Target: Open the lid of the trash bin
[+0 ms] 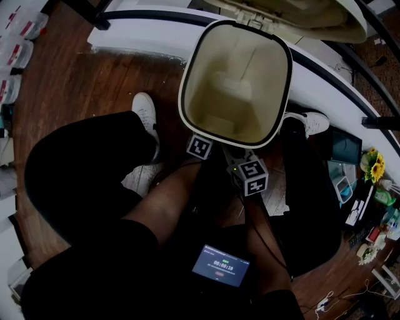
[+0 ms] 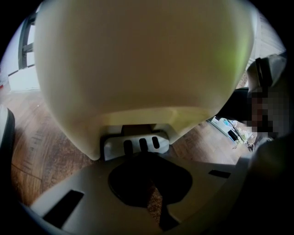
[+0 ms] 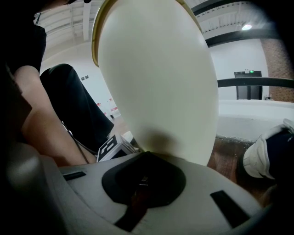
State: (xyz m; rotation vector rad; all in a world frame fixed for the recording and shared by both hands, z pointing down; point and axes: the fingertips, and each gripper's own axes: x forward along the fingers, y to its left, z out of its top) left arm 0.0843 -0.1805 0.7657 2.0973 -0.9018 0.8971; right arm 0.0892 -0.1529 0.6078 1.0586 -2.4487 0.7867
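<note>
The cream trash bin point(image 1: 234, 75) stands open on the wooden floor, its lid point(image 1: 300, 15) swung back behind it and its inside bare. Both grippers are low at the bin's near side, their tips hidden under the rim in the head view. Only the left marker cube point(image 1: 200, 147) and the right marker cube point(image 1: 253, 177) show. In the left gripper view, my left gripper point(image 2: 141, 158), jaws together, sits at the grey slotted foot pedal point(image 2: 135, 146) below the bin's front point(image 2: 142, 59). My right gripper point(image 3: 146, 157), jaws also together, touches the bin's side point(image 3: 161, 78).
A person's black-clad legs and white shoes point(image 1: 145, 111) point(image 1: 312, 122) flank the bin. A white ledge point(image 1: 137, 34) runs behind it. A small timer screen point(image 1: 220, 265) is near the bottom. Clutter and sunflowers point(image 1: 375, 164) lie at the right.
</note>
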